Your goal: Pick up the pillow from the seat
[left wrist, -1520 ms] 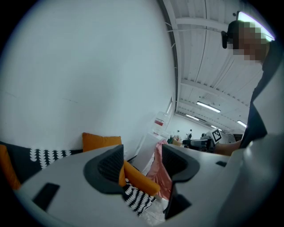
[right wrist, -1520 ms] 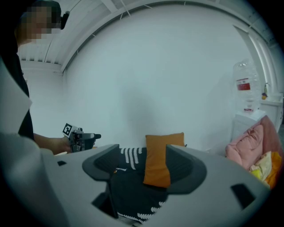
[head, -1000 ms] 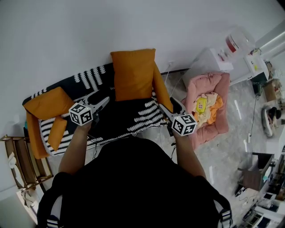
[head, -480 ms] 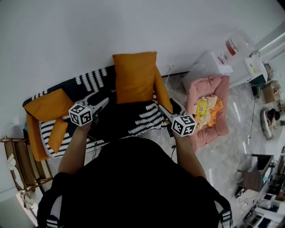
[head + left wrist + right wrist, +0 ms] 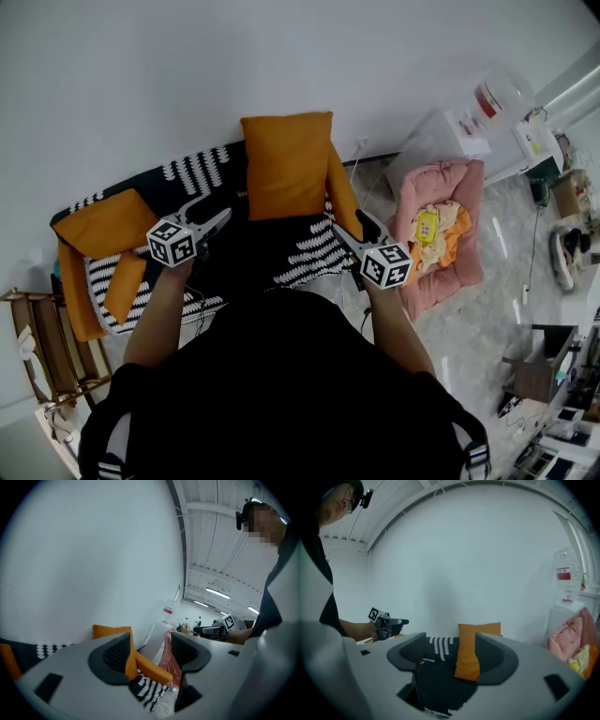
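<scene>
Facing pillow (image 5: pixel 286 164), left tool (image 5: pixel 218 215) and right tool (image 5: pixel 341 230) gape.

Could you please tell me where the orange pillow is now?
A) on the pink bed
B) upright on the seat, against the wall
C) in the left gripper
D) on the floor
B: the pillow stands upright at the back of the seat, against the wall.

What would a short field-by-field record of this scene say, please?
target: orange pillow, standing upright at the back of the seat
support: seat, black-and-white patterned cover, orange arms
left: left tongs, open, nothing between them
right: right tongs, open, empty, pointed at the pillow, not touching it
beside: pink bed on the floor, to the right of the seat
</scene>
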`<control>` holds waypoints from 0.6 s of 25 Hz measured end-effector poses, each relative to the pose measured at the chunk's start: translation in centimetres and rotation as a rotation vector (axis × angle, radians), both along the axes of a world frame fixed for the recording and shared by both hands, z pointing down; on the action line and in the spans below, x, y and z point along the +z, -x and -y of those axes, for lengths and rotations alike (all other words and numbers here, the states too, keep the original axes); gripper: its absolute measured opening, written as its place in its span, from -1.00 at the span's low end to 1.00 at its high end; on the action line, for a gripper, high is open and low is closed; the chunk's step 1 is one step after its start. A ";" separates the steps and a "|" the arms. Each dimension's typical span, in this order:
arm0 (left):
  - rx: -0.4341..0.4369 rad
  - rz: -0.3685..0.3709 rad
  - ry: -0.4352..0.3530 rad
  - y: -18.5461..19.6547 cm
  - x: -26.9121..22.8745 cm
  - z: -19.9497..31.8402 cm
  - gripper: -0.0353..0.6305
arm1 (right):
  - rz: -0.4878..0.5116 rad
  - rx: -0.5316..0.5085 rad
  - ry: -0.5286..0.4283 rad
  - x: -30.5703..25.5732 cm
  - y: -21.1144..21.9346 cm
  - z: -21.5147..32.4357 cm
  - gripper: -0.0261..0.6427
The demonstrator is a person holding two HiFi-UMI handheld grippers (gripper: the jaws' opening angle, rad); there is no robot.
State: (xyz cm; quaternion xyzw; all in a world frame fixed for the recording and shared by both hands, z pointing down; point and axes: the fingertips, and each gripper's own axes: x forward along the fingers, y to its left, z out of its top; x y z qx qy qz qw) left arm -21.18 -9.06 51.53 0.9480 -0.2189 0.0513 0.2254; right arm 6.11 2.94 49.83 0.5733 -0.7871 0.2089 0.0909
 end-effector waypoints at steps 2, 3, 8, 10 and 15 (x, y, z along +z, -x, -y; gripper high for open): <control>-0.004 -0.002 0.000 0.3 0.0 0.0 -0.06 | 0.001 0.002 0.002 0.0 0.2 -0.1 0.07; -0.007 -0.004 0.002 0.5 0.0 0.0 -0.06 | 0.002 0.003 0.003 0.1 0.3 -0.2 0.07; -0.016 -0.009 0.014 1.0 0.3 -0.4 -0.06 | 0.007 0.003 0.005 0.2 0.6 -0.4 0.07; -0.015 -0.011 0.015 1.0 0.3 -0.5 -0.06 | 0.007 0.005 0.004 0.1 0.6 -0.4 0.07; -0.018 -0.011 0.016 1.4 0.3 -0.6 -0.06 | 0.009 0.003 0.003 0.0 1.0 -0.4 0.07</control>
